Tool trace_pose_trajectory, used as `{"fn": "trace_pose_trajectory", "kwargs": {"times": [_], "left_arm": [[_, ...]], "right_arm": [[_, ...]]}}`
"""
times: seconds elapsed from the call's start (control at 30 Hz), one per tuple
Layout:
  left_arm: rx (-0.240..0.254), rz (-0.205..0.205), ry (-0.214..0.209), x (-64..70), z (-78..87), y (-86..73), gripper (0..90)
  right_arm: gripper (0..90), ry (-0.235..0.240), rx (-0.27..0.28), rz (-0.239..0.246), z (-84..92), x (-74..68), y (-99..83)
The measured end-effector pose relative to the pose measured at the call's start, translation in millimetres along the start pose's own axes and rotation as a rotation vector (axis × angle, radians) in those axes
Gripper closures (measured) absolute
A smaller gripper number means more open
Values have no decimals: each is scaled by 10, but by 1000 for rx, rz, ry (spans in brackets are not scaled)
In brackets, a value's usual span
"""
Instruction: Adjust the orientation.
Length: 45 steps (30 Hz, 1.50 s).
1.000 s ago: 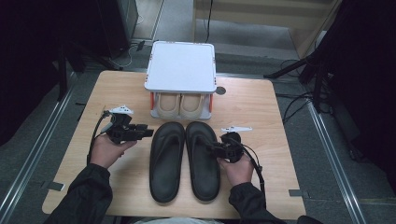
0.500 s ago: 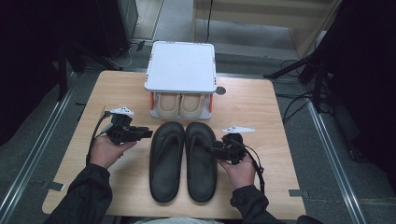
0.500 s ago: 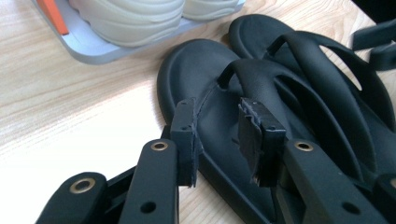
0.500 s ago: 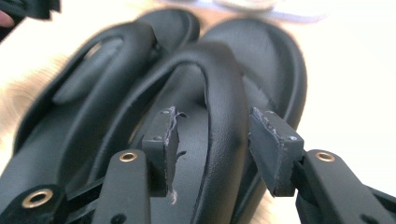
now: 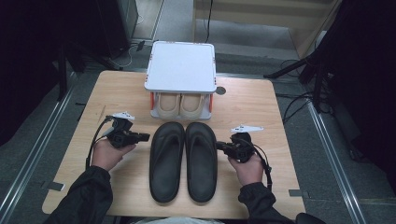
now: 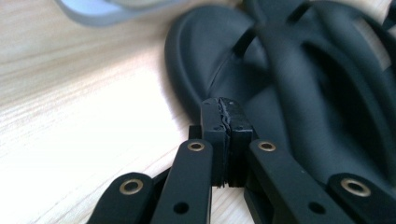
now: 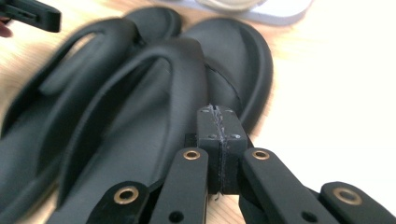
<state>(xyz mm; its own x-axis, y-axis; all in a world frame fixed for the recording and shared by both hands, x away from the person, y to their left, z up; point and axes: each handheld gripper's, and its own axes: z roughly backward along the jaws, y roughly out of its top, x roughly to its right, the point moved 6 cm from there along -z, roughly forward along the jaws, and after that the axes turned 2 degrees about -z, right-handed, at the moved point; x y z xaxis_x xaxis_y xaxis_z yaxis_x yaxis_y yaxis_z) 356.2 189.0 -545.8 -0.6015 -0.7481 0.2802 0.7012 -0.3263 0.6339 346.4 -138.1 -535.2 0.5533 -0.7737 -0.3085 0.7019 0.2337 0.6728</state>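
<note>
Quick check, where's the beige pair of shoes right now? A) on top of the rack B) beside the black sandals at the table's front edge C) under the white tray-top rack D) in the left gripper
C: the beige shoes sit side by side under the white top of the rack, behind the black sandals.

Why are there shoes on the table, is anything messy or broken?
Nothing stands out. The two black sandals lie neatly side by side on the wooden table. A beige pair of shoes sits tidily on the small rack behind them. The left gripper and right gripper are shut, holding nothing.
</note>
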Motion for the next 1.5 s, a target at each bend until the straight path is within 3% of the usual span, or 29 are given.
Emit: {"fn": "trace_pose_trajectory", "kwargs": {"times": [0.1,0.23,0.47,0.83,1.13,1.2,1.5], "left_arm": [[-17,-29,18,11,-43,-43,899],[-61,-33,24,33,-95,-131,899],[-107,-62,14,115,-161,-198,899],[-114,-58,-7,185,-178,-206,899],[-130,-67,-34,273,-194,-208,900],[-111,-69,-57,315,-180,-191,899],[-90,-72,-55,309,-144,-159,860]], "right_arm": [[900,-12,-12,-4,-53,53,-29],[900,-19,-43,-14,-115,101,-78],[900,-41,-88,-19,-204,183,-126],[900,-44,-99,-22,-263,199,-136],[900,-63,-79,-30,-274,263,-102],[900,-60,-76,-30,-278,279,-91],[900,-64,-52,-34,-280,309,-60]]}}
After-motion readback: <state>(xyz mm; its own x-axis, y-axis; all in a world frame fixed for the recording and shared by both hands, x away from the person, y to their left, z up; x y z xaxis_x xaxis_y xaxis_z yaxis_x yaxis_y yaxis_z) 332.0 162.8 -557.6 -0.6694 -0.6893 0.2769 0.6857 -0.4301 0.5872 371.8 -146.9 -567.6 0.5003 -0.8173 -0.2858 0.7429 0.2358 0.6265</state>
